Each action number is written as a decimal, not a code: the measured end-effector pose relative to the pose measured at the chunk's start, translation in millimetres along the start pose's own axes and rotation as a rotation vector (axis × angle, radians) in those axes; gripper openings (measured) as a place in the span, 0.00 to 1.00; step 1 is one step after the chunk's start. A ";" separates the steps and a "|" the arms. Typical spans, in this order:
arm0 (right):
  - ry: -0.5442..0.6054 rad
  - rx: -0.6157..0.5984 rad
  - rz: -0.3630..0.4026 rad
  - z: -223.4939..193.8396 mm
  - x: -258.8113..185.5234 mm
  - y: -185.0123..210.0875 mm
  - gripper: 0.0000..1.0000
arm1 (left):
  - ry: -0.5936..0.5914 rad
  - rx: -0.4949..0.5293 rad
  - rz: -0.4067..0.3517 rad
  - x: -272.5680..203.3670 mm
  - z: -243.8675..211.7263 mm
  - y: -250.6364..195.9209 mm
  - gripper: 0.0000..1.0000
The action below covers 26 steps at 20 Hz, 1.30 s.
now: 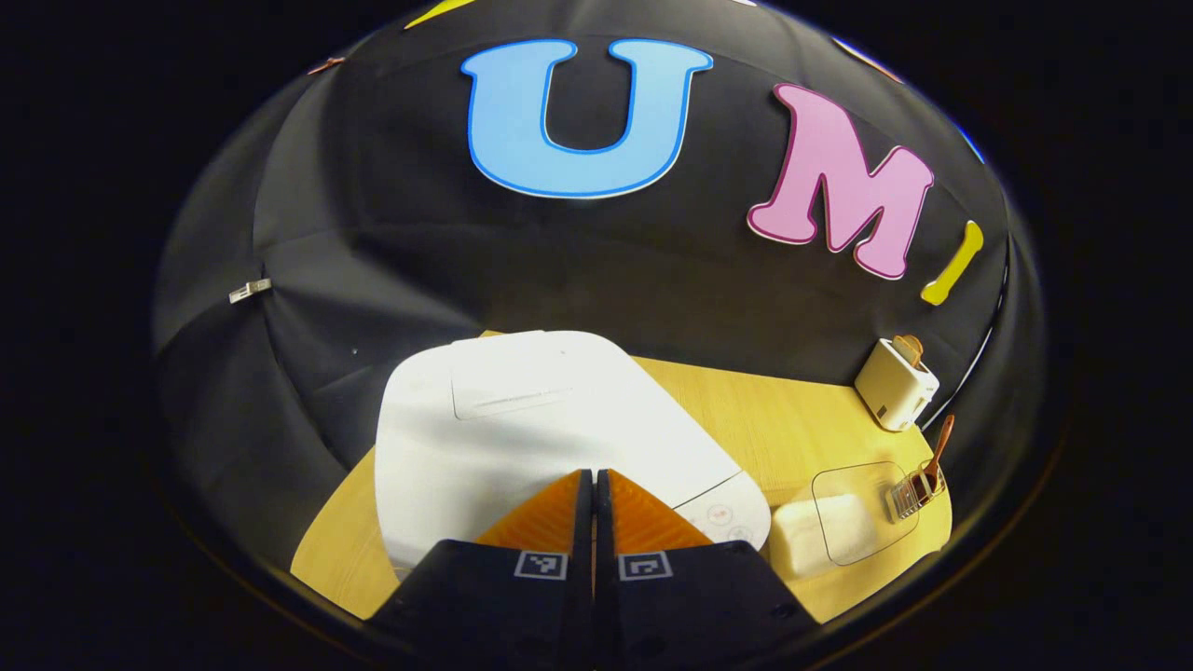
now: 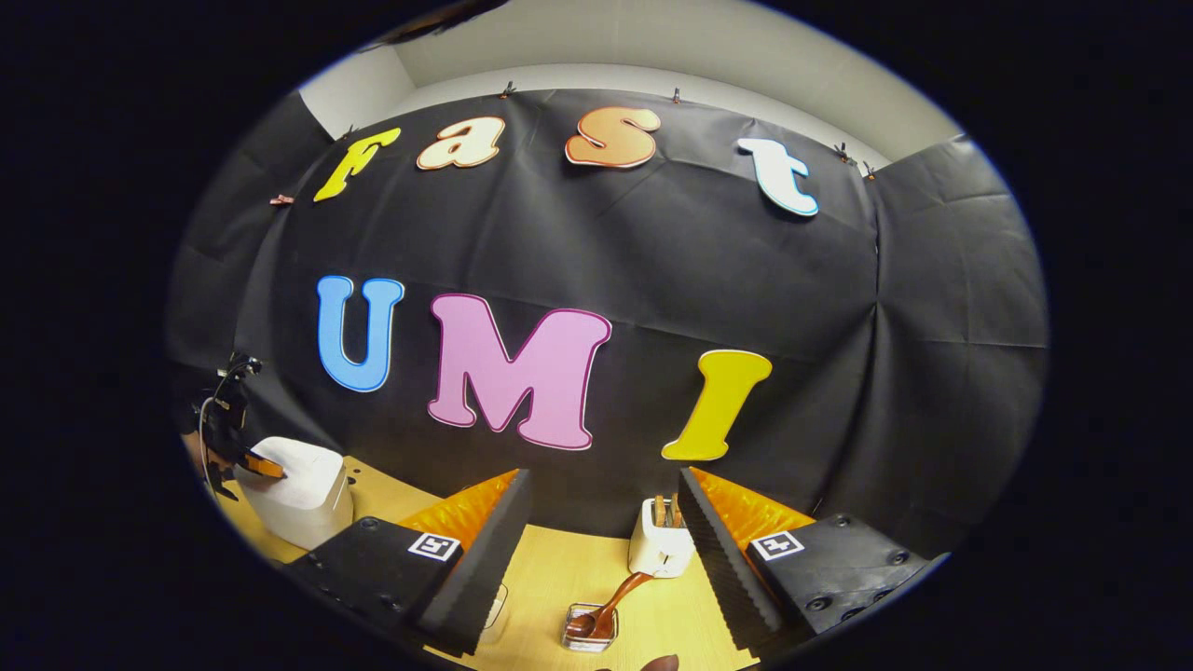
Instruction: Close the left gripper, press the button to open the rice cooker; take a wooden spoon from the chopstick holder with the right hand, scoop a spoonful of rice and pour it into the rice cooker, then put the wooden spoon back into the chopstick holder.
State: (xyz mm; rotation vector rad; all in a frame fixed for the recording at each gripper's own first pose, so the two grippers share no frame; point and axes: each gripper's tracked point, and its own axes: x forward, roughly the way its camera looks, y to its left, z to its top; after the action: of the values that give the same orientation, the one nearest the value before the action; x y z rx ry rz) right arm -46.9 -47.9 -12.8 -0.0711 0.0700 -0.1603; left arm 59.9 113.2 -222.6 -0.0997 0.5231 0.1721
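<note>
The white rice cooker point(image 1: 541, 438) stands with its lid down, right under my left gripper point(image 1: 594, 477), whose fingers are shut with nothing between them, above the lid's front. Its button panel point(image 1: 722, 517) lies just right of the fingers. The wooden spoon point(image 1: 939, 447) stands in the clear chopstick holder point(image 1: 918, 492) at far right, beside a clear container of rice point(image 1: 839, 527). My right gripper point(image 2: 604, 475) is open and empty, above the spoon point(image 2: 615, 596) in the holder point(image 2: 589, 626). In the right gripper view the left gripper point(image 2: 256, 463) touches the cooker point(image 2: 298, 503) at far left.
A white toaster point(image 1: 895, 382) with bread in it stands at the back of the wooden table point(image 1: 774, 419), behind the holder; in the right gripper view the toaster point(image 2: 660, 545) sits between my fingers. The black cloth wall rises close behind the table.
</note>
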 end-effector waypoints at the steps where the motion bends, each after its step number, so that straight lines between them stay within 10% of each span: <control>1: 0.001 -0.001 0.000 -0.3 0.1 -0.3 0.97 | 0.004 -0.005 -0.006 -0.2 -1.8 0.7 0.06; 6: -0.013 0.006 0.015 2.4 6.3 3.7 0.97 | 0.052 -0.030 0.013 -2.2 -0.4 -0.5 0.06; 12: -0.023 0.021 0.015 3.8 8.1 -0.5 0.97 | -0.372 0.087 0.073 -48.9 108.1 4.6 0.08; 23: -0.029 0.033 0.024 1.3 6.0 -3.1 0.97 | -0.559 0.021 0.110 -107.0 152.9 12.5 0.90; 26: 0.001 0.056 0.022 -16.5 8.7 -10.3 0.97 | -0.558 -0.004 0.082 -118.1 149.8 0.9 0.95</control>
State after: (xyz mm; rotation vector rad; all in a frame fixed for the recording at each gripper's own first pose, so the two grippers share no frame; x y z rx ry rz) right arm -41.2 -60.5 -29.0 -0.0141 0.0677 -0.1399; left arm 32.1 118.5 -33.9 -0.0312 -0.0295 0.2697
